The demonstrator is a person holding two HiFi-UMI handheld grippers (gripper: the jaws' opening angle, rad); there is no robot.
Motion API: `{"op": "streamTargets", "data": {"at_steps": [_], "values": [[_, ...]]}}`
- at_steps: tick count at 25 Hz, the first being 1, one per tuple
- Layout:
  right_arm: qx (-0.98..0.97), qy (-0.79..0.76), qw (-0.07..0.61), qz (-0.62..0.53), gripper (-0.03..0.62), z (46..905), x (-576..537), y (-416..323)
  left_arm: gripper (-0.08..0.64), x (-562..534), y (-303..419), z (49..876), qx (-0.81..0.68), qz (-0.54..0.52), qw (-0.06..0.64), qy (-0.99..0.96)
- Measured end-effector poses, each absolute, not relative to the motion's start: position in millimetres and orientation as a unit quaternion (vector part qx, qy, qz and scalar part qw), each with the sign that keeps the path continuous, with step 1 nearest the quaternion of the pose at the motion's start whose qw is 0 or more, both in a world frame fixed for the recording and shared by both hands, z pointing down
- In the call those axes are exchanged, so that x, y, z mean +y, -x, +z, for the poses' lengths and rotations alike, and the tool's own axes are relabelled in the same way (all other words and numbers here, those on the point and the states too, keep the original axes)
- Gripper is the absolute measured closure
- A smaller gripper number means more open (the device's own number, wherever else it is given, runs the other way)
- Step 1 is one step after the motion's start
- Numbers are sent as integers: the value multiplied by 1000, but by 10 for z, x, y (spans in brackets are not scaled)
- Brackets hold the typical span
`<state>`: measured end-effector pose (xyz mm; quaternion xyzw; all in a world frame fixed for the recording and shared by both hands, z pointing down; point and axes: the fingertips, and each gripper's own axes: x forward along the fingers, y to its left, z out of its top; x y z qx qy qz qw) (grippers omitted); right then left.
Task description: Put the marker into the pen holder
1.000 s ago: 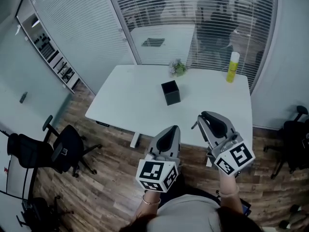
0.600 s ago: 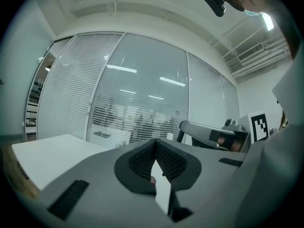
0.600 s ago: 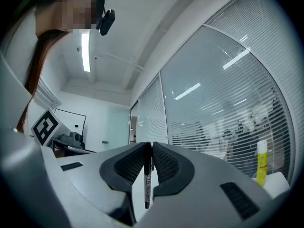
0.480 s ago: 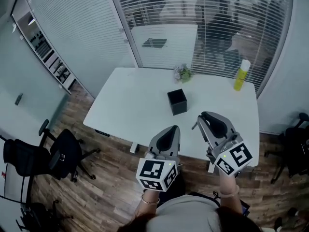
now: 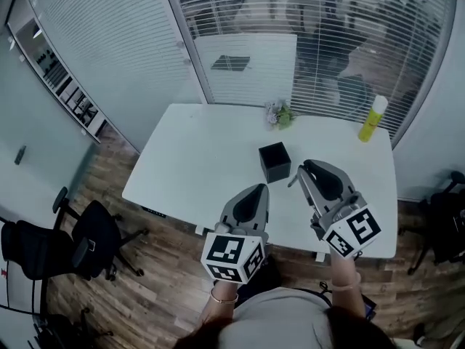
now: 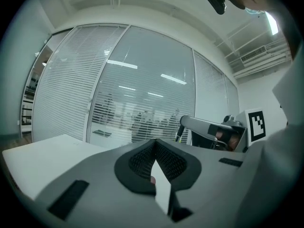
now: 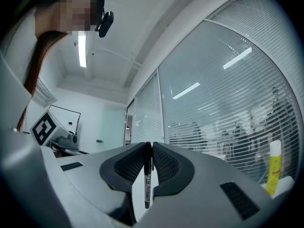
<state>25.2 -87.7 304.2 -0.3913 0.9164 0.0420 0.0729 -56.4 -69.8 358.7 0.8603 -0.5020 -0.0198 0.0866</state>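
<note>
The right gripper (image 7: 147,146) is clamped on the marker (image 7: 147,179); the black barrel stands upright between the two ribbed pads, its top level with the jaw tips and its lower end hanging below them; pale print runs along the barrel, too small to read. In the head view this gripper hangs over the white table (image 5: 196,158), just to the right of the black cube-shaped pen holder (image 5: 275,162), not touching it; the left gripper (image 5: 254,192) sits nearer the table's front edge, its jaws closed tip to tip on nothing. A yellow bottle (image 5: 372,118) stands at the far corner, its label illegible.
</note>
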Motion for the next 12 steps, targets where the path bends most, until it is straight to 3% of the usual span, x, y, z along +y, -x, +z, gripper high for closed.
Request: {"op": "streamTargets", "data": {"at_steps": [12], "values": [[904, 422, 47, 51, 515, 3086, -1363, 75, 541, -1152, 853, 3676, -468, -15, 98, -878]]}}
